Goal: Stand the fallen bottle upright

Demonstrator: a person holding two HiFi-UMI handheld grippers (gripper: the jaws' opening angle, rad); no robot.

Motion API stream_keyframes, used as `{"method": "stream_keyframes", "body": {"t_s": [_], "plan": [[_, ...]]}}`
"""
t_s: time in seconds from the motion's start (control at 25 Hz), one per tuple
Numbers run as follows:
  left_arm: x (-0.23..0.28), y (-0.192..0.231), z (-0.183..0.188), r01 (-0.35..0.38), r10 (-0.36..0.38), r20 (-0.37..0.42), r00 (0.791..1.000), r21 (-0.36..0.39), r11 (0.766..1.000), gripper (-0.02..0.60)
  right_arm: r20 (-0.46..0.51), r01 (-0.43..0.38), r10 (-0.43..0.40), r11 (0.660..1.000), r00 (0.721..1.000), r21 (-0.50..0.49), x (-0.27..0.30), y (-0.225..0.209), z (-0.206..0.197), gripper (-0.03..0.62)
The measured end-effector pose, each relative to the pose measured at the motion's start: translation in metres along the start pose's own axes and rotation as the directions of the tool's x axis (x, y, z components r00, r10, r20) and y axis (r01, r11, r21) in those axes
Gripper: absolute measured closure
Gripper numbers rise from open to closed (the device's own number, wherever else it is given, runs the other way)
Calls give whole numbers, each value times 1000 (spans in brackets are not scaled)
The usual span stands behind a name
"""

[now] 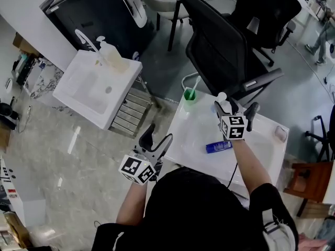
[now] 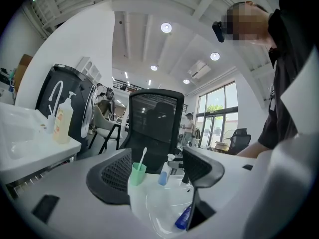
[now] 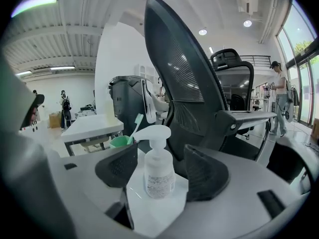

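Upright on the white surface (image 1: pixel 198 135) between the right gripper's (image 3: pixel 160 164) wide-spread fingers (image 3: pixel 117 170), touching neither: clear plastic pump bottle (image 3: pixel 159 176) with white nozzle.

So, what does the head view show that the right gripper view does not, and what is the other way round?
Only the head view: the left gripper beside the table's edge, a blue bottle lying flat on the white table, and a white sink at the left.
Only the right gripper view: the right gripper with its jaws apart and a gap to the pump bottle on each side, and a person standing far off at the right.
Both: the pump bottle upright, the green cup with a toothbrush, the black office chair.
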State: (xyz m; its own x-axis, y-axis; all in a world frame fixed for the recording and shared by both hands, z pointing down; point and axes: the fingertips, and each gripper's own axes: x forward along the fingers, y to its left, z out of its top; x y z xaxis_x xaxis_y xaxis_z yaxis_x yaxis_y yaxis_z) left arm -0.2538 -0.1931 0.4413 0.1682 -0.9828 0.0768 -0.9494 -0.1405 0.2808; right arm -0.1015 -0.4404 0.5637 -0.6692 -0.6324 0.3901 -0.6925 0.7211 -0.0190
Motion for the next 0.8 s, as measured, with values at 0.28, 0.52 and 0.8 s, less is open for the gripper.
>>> {"method": "stream_keyframes", "body": {"t_s": [0.28,0.52,0.8], "plan": [[13,-1,0,29,-29,-2,1000,4,1000,247,2,-19,19,998,1000,-57,-23,12,-2,309],[30,-12,-1,88,-88,-11,996,-2,996,249,27,-35,38,996,999,-82,-49,22,0,309],[44,-23,-9,158,-158,-37,987,-3,987,253,38,-86,93,985,995,-151,-87,34,-6,310]]}}
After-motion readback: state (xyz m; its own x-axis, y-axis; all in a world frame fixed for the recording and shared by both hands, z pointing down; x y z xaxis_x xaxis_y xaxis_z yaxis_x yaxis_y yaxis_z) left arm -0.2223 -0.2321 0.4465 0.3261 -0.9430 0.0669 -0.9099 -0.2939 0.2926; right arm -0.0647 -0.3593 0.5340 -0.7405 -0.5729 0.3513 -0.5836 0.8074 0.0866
